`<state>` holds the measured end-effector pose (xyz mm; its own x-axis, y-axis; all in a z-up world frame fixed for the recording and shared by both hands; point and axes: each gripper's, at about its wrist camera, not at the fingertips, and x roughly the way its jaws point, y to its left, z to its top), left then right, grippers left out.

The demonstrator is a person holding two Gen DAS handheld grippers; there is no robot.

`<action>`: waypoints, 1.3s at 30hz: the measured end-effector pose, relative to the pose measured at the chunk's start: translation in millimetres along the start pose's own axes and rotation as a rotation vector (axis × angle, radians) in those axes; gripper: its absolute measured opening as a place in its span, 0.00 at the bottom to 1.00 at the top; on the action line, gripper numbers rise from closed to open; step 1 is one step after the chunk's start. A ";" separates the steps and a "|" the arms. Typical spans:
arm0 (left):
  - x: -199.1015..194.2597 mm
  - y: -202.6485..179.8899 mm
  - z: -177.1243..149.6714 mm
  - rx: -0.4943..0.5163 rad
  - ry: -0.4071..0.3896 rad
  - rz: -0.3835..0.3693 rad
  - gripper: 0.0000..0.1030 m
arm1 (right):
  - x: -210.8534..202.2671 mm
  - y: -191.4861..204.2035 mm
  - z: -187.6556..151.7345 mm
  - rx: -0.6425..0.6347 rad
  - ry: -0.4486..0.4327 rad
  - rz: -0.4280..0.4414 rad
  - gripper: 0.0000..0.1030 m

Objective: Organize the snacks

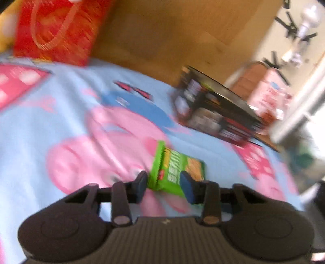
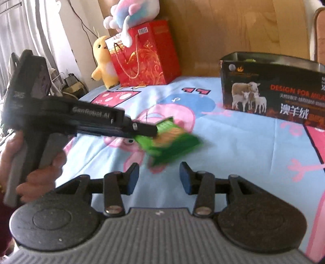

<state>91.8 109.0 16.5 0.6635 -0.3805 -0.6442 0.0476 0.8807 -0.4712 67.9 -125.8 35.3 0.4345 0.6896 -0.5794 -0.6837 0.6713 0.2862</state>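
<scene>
A bed covered by a pale blue cartoon-pig sheet fills both views.

Reading the right wrist view from left to right: at nine o'clock a person's hand grips the handle of the left gripper, which reaches in toward the centre. A yellow plush chick and a red gift bag stand at eleven o'clock against a wooden headboard, with a pastel plush toy on top of the bag. At the centre is a green snack packet, blurred, at the left gripper's tip. At two o'clock stands an open black tin box printed with sheep; something greenish shows just above its rim, but the contents cannot be made out. At six o'clock the right gripper hovers with its blue-padded fingers spread wide and nothing between them.

In the left wrist view, the left gripper has its fingers either side of the green snack packet; blur makes it impossible to tell whether they pinch it.

The likely risk is that the glossy packet slips free on the way to the box, since any hold is only on one end. A fast swing could also knock it against the box rim and drop it outside.
</scene>
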 end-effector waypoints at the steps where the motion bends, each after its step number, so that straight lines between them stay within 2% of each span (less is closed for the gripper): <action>1: 1.3 -8.5 -3.5 0.023 -0.009 0.017 0.34 | -1.5 -0.1 -0.2 -0.001 -0.002 -0.014 0.45; 3: 5.2 -26.4 -10.3 0.078 -0.010 0.051 0.34 | -7.2 -3.2 -0.9 -0.003 -0.010 -0.053 0.46; 5: 8.6 -39.6 -16.4 0.092 0.012 0.022 0.34 | -14.0 -9.1 -3.5 0.005 -0.011 -0.074 0.46; 7: 9.0 -54.7 -23.9 0.131 0.026 0.024 0.34 | -22.0 -12.4 -9.8 0.006 -0.015 -0.105 0.46; 14: 11.0 -96.6 -46.0 0.267 0.029 0.121 0.35 | -63.5 -20.3 -42.4 0.035 -0.056 -0.167 0.46; 18: 3.9 -95.8 -47.7 0.265 0.021 0.136 0.35 | -77.7 -22.6 -51.6 0.068 -0.079 -0.197 0.45; 29: -20.7 -80.6 -45.8 0.257 -0.042 0.230 0.38 | -81.2 -22.4 -49.3 0.108 -0.132 -0.224 0.46; 34: -19.5 -72.8 -45.9 0.244 -0.054 0.263 0.38 | -79.4 -28.2 -53.7 0.126 -0.138 -0.254 0.46; 39: -10.6 -67.7 -50.8 0.247 -0.066 0.294 0.40 | -82.3 -36.2 -59.8 0.165 -0.185 -0.295 0.48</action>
<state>43.6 39.1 24.5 0.7217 -0.0903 -0.6863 0.0216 0.9939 -0.1080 21.8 -223.1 27.0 0.7071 0.4871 -0.5125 -0.4161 0.8727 0.2554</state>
